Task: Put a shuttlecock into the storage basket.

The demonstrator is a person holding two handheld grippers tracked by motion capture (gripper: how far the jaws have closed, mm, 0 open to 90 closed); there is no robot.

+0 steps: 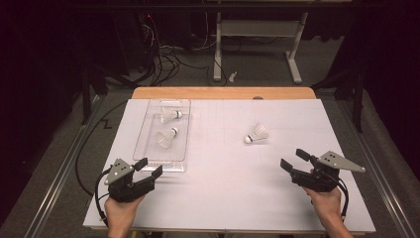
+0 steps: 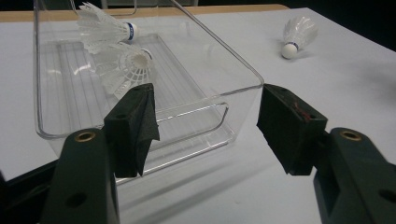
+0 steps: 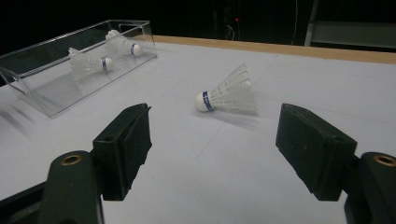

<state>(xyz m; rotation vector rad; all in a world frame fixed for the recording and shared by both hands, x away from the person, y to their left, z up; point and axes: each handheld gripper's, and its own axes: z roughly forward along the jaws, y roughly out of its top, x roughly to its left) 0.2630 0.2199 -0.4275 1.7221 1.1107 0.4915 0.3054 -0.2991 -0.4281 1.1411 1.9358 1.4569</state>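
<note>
White-topped table (image 1: 223, 198) with a clear plastic tray (image 1: 143, 130) left of center, plus one loose shuttlecock (image 1: 256, 134) lying right of center.

In the left gripper view the clear tray (image 2: 140, 93) runs past the top edge, and the left hand-held gripper (image 2: 205, 126) hides its near wall. The loose shuttlecock (image 3: 229, 95) looks slightly blurred.

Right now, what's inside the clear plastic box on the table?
Two white shuttlecocks lie on their sides inside the clear box: one toward the far end, one nearer the middle. The walls are see-through, so nothing inside is hidden.
</note>
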